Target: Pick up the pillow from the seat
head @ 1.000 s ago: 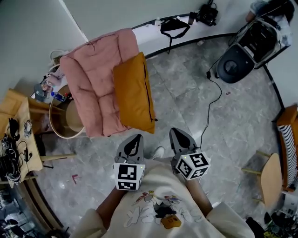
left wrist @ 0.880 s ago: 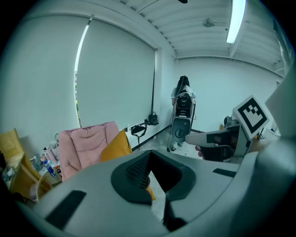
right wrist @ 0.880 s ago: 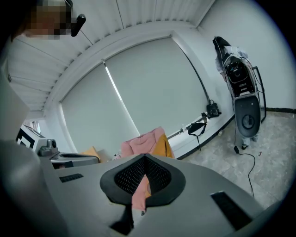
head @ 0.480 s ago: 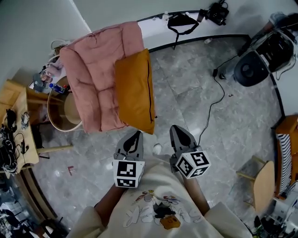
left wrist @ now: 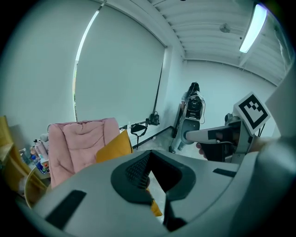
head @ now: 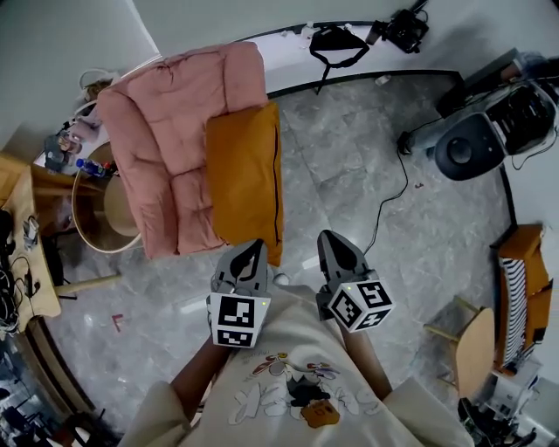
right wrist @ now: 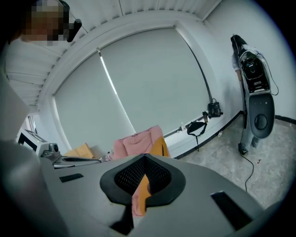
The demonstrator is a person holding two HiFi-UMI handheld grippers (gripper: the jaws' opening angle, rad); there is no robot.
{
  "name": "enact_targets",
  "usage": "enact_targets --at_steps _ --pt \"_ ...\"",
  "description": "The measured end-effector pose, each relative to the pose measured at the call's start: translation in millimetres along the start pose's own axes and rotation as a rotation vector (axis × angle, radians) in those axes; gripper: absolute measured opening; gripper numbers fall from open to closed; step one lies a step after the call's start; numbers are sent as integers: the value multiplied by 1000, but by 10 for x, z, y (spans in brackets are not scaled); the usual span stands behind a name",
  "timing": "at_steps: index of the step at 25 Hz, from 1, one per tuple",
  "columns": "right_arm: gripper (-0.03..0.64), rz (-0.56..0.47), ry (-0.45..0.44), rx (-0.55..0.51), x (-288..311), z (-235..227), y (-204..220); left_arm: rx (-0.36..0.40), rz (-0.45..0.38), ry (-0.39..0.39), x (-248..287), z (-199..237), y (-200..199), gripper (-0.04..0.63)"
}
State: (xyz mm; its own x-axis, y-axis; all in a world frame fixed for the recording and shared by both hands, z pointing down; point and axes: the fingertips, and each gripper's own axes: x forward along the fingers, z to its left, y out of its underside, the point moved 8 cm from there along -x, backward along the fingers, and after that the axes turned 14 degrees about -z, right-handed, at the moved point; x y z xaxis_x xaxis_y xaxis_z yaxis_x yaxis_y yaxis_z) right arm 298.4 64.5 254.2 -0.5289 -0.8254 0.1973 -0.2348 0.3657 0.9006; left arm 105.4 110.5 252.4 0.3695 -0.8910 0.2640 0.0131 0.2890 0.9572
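Observation:
An orange pillow (head: pixel 244 179) leans upright along the right side of a pink padded chair (head: pixel 166 148). My left gripper (head: pixel 253 251) is shut and empty, its tip just short of the pillow's near corner. To the right of it, over the grey floor, my right gripper (head: pixel 328 239) is also shut and empty. The left gripper view shows the pillow (left wrist: pixel 113 146) and chair (left wrist: pixel 76 141) ahead past the closed jaws. In the right gripper view the pillow (right wrist: pixel 160 147) and chair (right wrist: pixel 134 142) are ahead and small.
A round wooden side table (head: pixel 92 214) stands left of the chair, next to a cluttered wooden desk (head: pixel 22 253). A black bag (head: pixel 336 39) and a camera (head: pixel 402 26) lie on the wall ledge. A machine (head: pixel 476 135) with a trailing cable (head: pixel 389 192) is at the right, and a wooden chair (head: pixel 476 349) at the lower right.
Both grippers have come closer to the chair, still side by side and shut. The pillow's near corner now lies right by the left gripper's tip.

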Motion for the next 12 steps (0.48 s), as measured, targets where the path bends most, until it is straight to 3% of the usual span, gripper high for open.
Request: enact_targets --at_steps 12 --pt "18 7 -66 -85 745 83 -199 -1 -44 -51 225 475 -18 5"
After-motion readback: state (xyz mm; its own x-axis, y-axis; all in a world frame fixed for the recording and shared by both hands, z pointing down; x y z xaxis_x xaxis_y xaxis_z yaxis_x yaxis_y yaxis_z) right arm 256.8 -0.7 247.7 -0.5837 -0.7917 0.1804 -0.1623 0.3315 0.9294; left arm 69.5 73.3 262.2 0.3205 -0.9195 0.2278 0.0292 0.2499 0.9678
